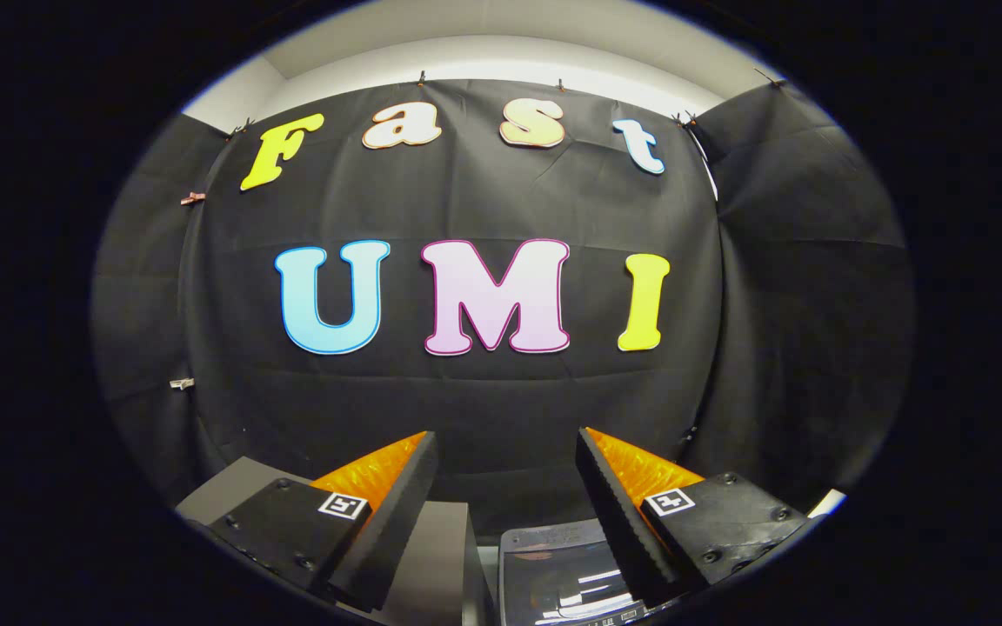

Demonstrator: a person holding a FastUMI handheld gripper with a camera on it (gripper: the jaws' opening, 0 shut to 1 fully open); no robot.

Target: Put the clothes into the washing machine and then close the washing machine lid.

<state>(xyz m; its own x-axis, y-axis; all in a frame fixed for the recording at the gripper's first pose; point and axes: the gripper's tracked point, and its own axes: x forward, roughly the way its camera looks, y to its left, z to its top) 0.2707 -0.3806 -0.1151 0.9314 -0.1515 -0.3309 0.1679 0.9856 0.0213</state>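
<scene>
While the gripper [505, 487] is raised toward the booth's black cloth wall [484, 409], its two fingers [397, 513] stand wide apart with nothing between them; below them, between the fingers and nearer the right one, lies the washing machine [566, 578], its glossy dark lid catching reflections; just left of it, beneath the left finger, sits a grey box-like block [436, 556]; no clothes can be made out.
</scene>
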